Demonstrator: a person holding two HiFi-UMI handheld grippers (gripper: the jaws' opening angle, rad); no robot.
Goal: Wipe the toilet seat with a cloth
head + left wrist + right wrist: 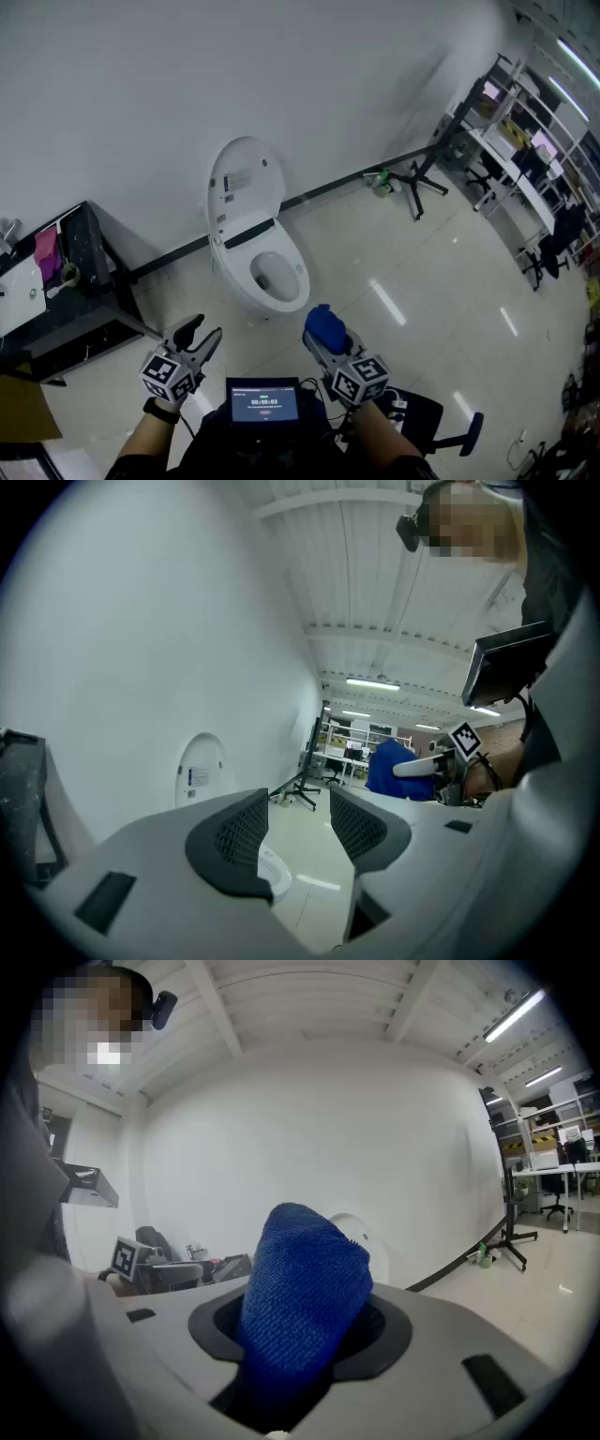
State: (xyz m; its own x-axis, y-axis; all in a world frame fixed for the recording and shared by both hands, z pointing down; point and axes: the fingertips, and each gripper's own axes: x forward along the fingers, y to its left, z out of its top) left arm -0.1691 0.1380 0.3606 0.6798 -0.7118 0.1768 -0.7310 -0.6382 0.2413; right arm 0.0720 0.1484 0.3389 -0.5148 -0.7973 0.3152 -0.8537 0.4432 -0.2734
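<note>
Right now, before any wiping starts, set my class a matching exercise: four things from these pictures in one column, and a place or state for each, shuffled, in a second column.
Column one
1. blue knitted cloth
2. left tool
3. white oval toilet lid
4. black tripod stand

Column two
A. raised upright
B. open, nothing between its jaws
C. standing on the pale floor
D. clamped in the right tool

Pairs: 1-D, 2-B, 3-A, 4-C.
</note>
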